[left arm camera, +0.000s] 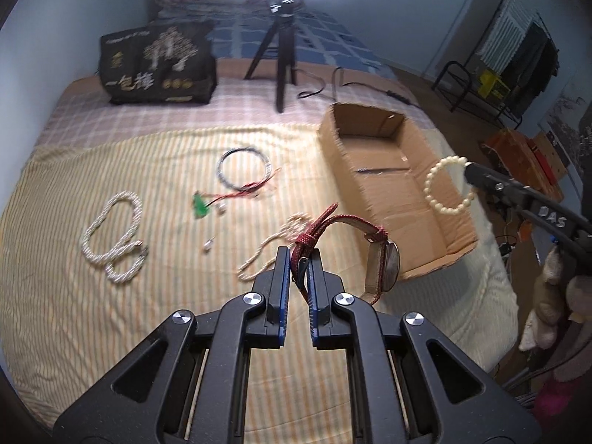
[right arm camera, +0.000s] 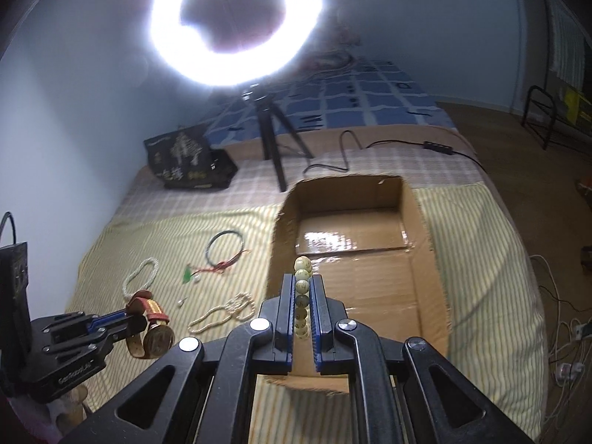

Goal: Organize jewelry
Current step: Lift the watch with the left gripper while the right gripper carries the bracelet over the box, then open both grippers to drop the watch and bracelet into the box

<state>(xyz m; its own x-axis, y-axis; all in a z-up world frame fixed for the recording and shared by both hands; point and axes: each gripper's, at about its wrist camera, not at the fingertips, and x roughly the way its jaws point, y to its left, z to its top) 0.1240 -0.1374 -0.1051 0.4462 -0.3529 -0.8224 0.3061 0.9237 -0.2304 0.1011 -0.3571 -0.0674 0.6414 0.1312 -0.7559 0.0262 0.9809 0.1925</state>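
**Jewelry lifted over the bed, two pieces gripped at once**

Jewelry lies scattered on a bed [left arm camera: 74,333] covered with a yellow striped cloth [left arm camera: 148,314], and two pieces hang in the air above it. At the far end a ring light [right arm camera: 236,26] glares on its black tripod [right arm camera: 275,137], with a dark printed bag [left arm camera: 159,63] to its left. An open cardboard box [right arm camera: 425,259] sits on the right half of the cloth, its glossy taped floor bare.

Left gripper [left arm camera: 298,255] is pressed shut on the red woven strap of a wristwatch [left arm camera: 384,270], whose round face dangles to the right of the fingers, near the box's near left corner. Right gripper [right arm camera: 304,281] pinches a cream bead bracelet [right arm camera: 301,285] between its blue pads; seen from the left wrist the bracelet hangs as a full loop over the box's right wall.

On the cloth left of the box, from far to near: a dark cord hoop [left arm camera: 244,166] with red threads, a small green pendant [left arm camera: 199,205] beside a pale bead, a tiny silver earring [left arm camera: 208,246], and a tangled cream bead necklace [right arm camera: 222,312] just left of the box. Further left lies a long white pearl strand [left arm camera: 114,236] in loose loops.
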